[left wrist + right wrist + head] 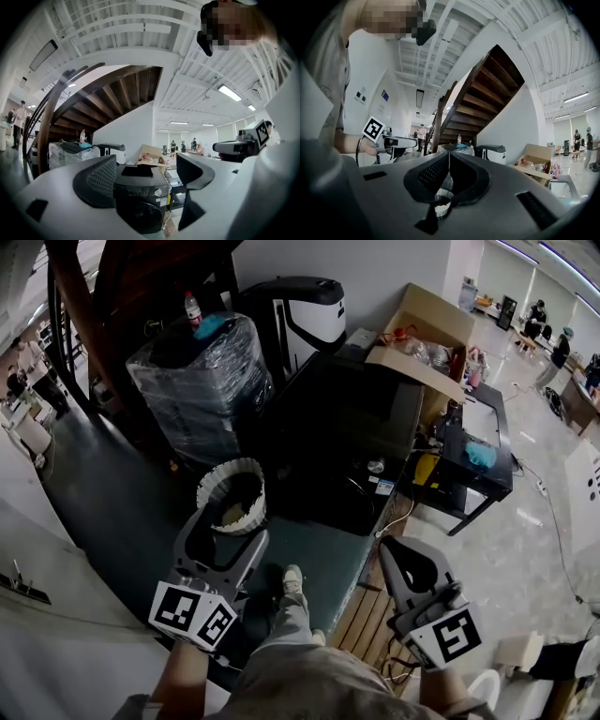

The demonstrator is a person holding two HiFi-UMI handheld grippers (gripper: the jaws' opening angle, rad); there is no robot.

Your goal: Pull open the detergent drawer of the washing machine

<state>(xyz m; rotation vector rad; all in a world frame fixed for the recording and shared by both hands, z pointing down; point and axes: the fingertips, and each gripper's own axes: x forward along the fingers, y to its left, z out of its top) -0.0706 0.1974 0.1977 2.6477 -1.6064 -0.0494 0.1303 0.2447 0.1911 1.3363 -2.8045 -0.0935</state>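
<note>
Washing machine – dark, boxy, on the floor past the person's feet, between a plastic-wrapped stack and a low black table. In the left gripper view its round door faces the camera, so the front points toward the person. Panel strip above the door has a knob; the detergent drawer's face is too dark to pick out. Nothing juts from the front, so I judge the drawer not yet pulled, and reach, grip and pull are all left. Its long axis should run front to back into the cabinet, so the pull comes toward the person.

Left tongs stand wide apart, nothing between them – machine well beyond. Right tongs are closed together, empty. White fluted basket sits near the left tongs.
</note>
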